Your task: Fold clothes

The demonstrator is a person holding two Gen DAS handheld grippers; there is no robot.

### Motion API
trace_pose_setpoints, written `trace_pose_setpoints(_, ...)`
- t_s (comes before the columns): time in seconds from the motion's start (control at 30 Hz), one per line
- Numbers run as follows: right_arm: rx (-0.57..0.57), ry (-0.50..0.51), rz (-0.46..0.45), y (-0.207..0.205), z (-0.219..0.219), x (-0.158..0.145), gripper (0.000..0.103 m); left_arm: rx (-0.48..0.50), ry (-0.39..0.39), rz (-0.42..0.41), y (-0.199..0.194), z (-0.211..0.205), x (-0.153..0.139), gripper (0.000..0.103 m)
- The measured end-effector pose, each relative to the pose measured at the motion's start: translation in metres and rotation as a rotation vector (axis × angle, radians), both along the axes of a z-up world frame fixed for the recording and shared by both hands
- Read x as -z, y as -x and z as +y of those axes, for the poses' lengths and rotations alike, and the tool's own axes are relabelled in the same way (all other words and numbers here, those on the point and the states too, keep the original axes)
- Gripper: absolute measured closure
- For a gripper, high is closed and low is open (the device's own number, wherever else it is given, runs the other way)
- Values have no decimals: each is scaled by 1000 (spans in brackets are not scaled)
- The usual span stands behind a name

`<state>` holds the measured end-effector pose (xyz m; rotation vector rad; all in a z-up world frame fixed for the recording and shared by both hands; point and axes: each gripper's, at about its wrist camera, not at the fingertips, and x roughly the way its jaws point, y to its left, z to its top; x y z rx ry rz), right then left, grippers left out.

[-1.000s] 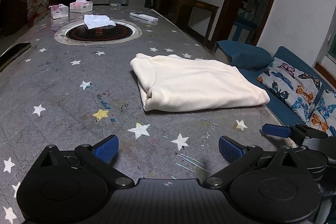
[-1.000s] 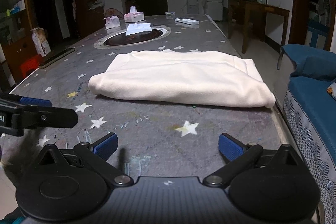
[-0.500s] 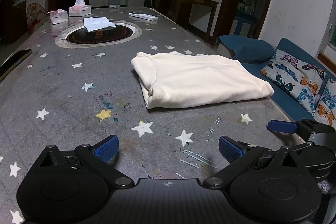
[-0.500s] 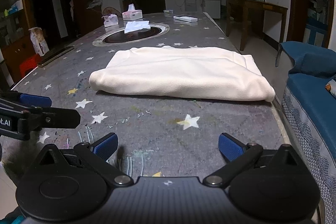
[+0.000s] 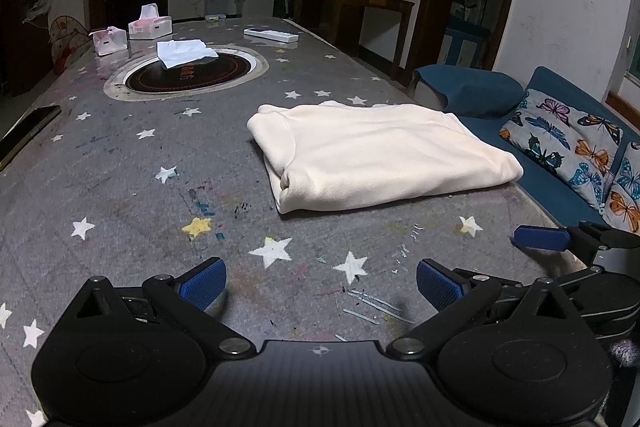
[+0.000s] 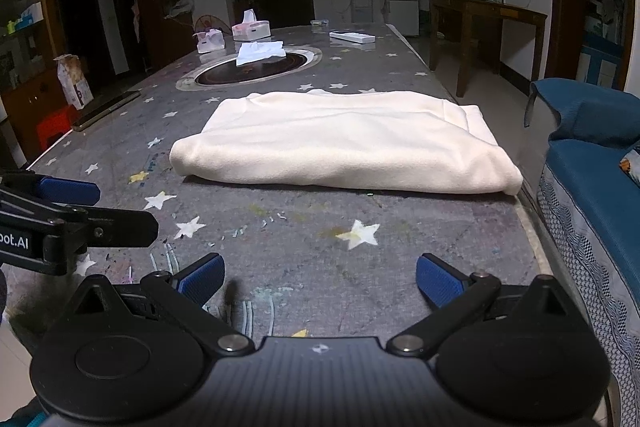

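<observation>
Cream fleece garment sits folded into a thick rectangle on the star-print table, near the table's right edge by the blue sofa. I read the folding as basically done; maybe a final tidy or putting away remains. My left gripper is spread wide, holding nothing, well short of the garment. My right gripper likewise gapes empty, also on the near side of the garment. Beyond the garment: white cloth on the round inset, tissue boxes. Only readable writing: "pot.AI", cut off, on the left gripper's body in the right wrist view.
</observation>
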<state>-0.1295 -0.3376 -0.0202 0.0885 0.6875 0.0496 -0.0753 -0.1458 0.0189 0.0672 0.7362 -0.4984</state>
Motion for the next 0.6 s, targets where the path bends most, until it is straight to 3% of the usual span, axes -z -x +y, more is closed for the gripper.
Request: trace_pose_setpoints(0.6,7,-7,5,-5,-1,1,0,10,-4,4,-6,-4,0,0)
